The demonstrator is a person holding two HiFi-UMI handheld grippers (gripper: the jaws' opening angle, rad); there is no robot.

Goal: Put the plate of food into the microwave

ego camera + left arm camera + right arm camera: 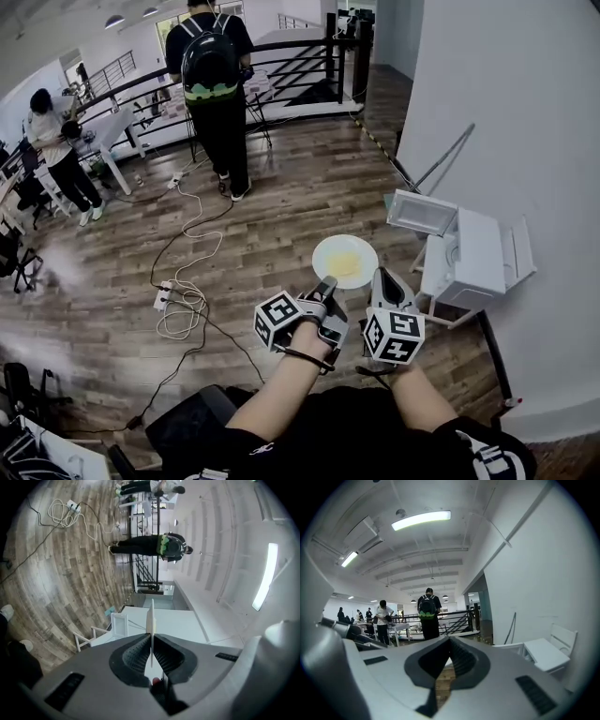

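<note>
Nearest, 2 forearms [298,380] reach fwd, 1 tool in each hand. L tool [327,283] [151,640] is rolled on its side, its jaws nearly together & clamped on the near-left rim of the plate [324,251] [151,619]. In the L gripper view the rim stands edge-on btwn the ribbed jaws, both pressing it. R tool [383,277] [449,641] sits just beside the plate's right rim; can't tell if it touches. Its tips meet w/ nothing btwn them, only floor [281,216] showing thru the slot behind.

The plate is white & round, held about level in the air over the wood floor, w/ pale yellow food [345,265] at its middle. It's outside the microwave [480,255], near its front-left. The microwave is white, door [420,212] swung open toward the plate, on a white worktop [448,319] against the wall [506,112].

Further off: looped cables [183,314] & a power strip [161,296] on the floor, a person [217,103] w/ a black backpack [209,58] at a black railing [300,52], more people [54,141] at white tables [108,131] far left.
</note>
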